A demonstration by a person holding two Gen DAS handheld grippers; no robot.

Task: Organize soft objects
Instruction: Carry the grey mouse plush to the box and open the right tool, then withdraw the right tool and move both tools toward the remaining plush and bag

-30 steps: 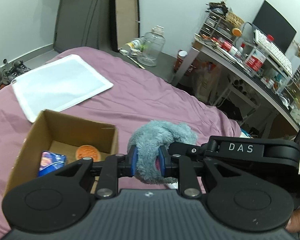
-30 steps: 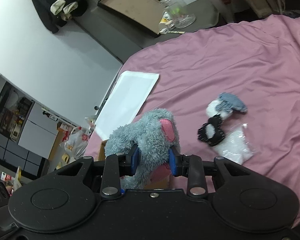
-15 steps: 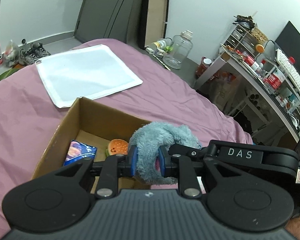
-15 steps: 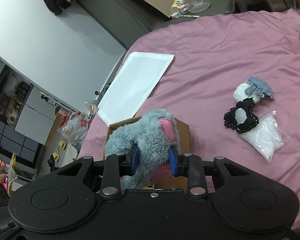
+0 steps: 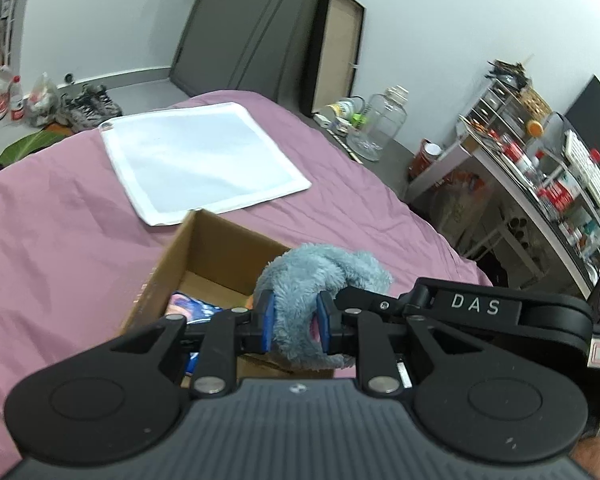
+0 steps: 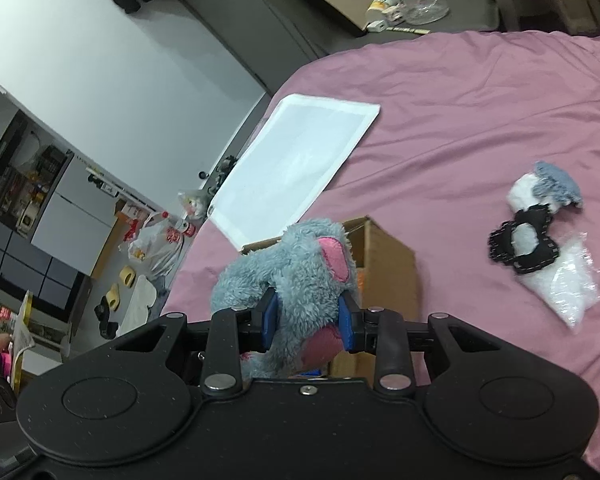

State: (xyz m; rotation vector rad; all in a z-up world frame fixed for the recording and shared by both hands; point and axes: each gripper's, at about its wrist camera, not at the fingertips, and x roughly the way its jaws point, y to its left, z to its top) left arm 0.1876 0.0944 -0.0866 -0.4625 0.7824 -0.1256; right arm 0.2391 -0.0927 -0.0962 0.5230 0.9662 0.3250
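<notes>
Above the open brown cardboard box (image 5: 204,252), both grippers — left (image 5: 294,320), right (image 6: 306,316) marked "DAS" — pinch one shaggy grey-blue plush toy (image 6: 296,264).

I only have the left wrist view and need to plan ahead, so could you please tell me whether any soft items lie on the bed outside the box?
Observer: Yes, three lie on the bed, apart from the cardboard box: a blue-and-white piece, a black-and-white piece and a clear bag of white filling.
Operator: Thank you. Do they touch?
Observer: The black-and-white piece overlaps both others.
Operator: Is the right gripper holding the plush?
Observer: The right gripper is shut on the grey plush, below its pink ear.
</notes>
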